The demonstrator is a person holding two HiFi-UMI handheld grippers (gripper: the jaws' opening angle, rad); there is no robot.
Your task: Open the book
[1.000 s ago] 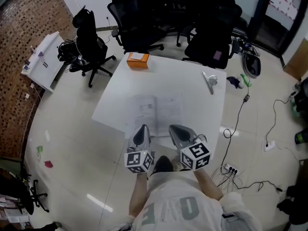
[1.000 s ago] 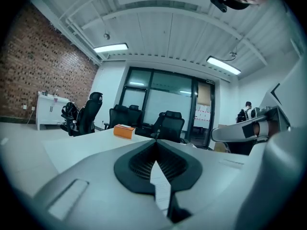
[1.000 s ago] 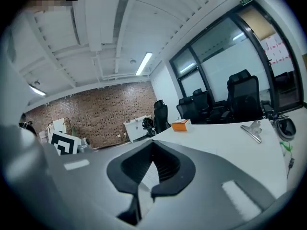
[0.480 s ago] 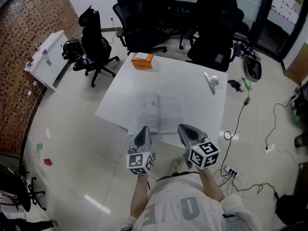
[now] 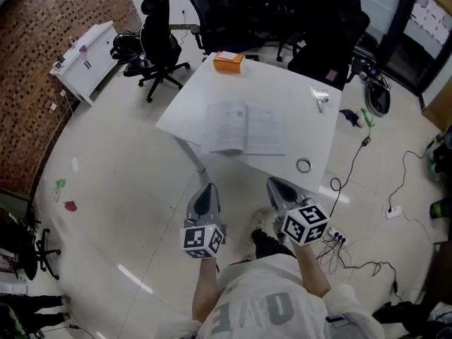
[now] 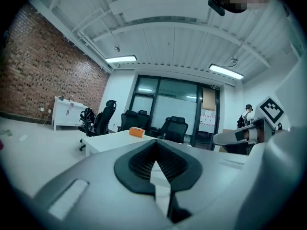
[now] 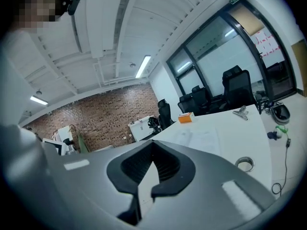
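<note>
While the book (image 5: pixel 244 128) lies spread open, pages up, near the front edge of the table (image 5: pixel 296 104) in the upper middle of the head view, you hold both tools well back from it at lower centre. Your left gripper (image 5: pixel 207 189) and right gripper (image 5: pixel 274 184) are each pressed together on nothing, side by side. That's sensible, I'd judge: the opening looks done, and nothing needs gripping.

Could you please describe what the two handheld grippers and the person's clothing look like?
The left gripper and right gripper are matching tapered grey shells, each with black ribbed pads inside its jaws. Each carries a white cube printed with black square markers. The person wears a pale top with large grey lettering.
</note>
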